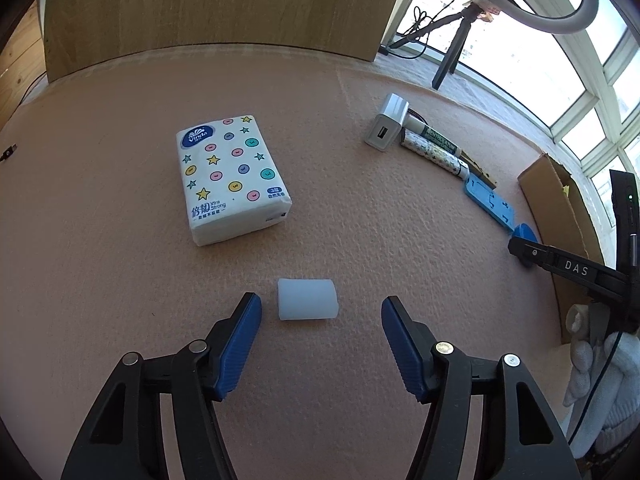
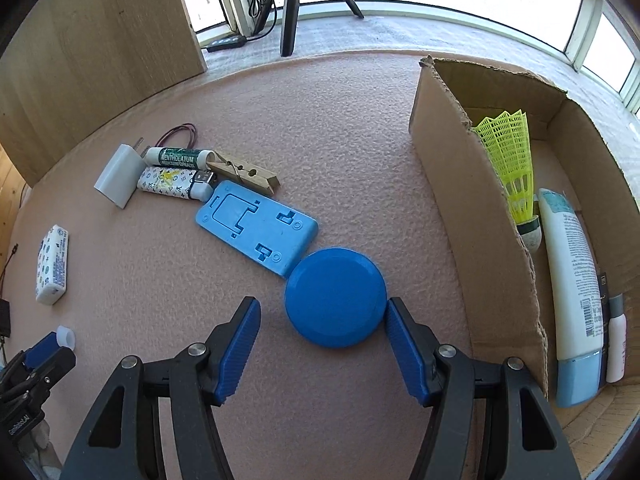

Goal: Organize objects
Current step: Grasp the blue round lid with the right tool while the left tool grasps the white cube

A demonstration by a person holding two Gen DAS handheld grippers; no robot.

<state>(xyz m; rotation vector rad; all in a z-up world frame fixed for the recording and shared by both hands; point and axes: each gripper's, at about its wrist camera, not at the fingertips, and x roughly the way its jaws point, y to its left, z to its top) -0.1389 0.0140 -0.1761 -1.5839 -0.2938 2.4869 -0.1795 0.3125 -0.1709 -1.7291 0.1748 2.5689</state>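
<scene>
The left gripper point(image 1: 321, 314) gapes wide around the small translucent white cap point(image 1: 307, 299) on the pink table point(image 1: 120, 272), holding nothing. The right gripper point(image 2: 322, 314), equally wide and empty, brackets the round blue plastic disc point(image 2: 335, 297), handy for the cardboard box point(image 2: 472, 208) beside it.
</scene>
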